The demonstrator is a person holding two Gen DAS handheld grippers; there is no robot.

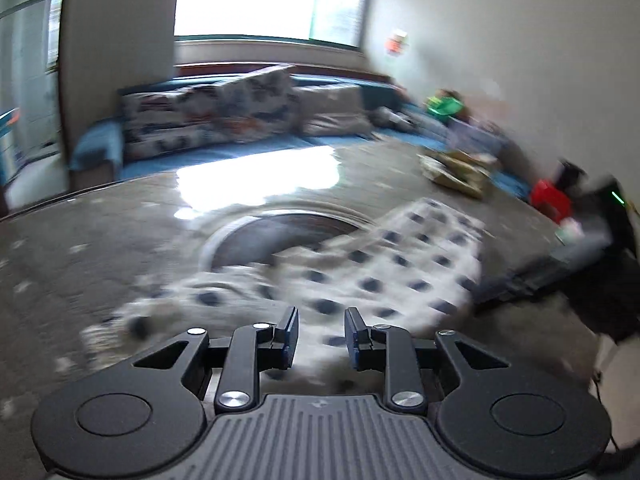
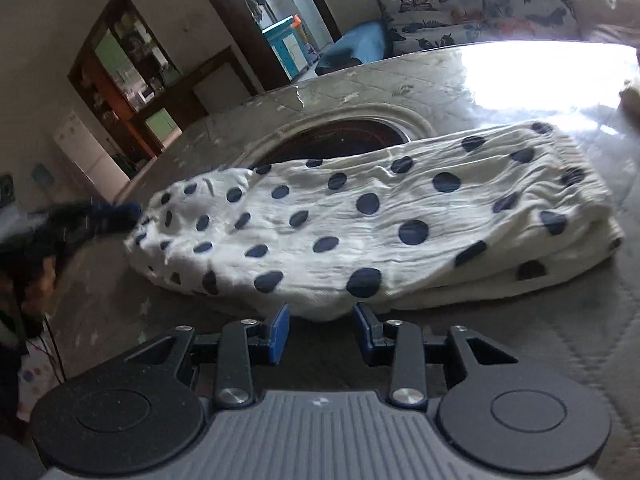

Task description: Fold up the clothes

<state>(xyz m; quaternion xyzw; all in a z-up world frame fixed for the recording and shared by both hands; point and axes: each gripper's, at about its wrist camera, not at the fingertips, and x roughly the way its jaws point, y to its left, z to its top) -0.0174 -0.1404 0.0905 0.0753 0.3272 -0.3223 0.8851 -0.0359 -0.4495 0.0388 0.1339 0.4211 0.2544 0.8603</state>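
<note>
A white garment with dark blue polka dots [image 2: 360, 216] lies folded lengthwise on a grey patterned table [image 2: 540, 340], partly over a round dark inset [image 2: 352, 136]. My right gripper [image 2: 322, 330] is open just short of the garment's near edge, with nothing between its blue pads. In the blurred left wrist view the same garment [image 1: 360, 276] stretches ahead, and my left gripper [image 1: 322, 336] is open low over its near end, holding nothing. The other gripper shows as a dark blurred shape [image 2: 100, 216] at the garment's left end.
A sofa with butterfly cushions [image 1: 224, 112] runs behind the table. A crumpled wrapper [image 1: 456, 172] and a red object [image 1: 550, 196] sit at the table's right side. A dark cabinet [image 2: 132, 76] stands against the far wall. A person's dark sleeve [image 2: 24, 272] is at the left edge.
</note>
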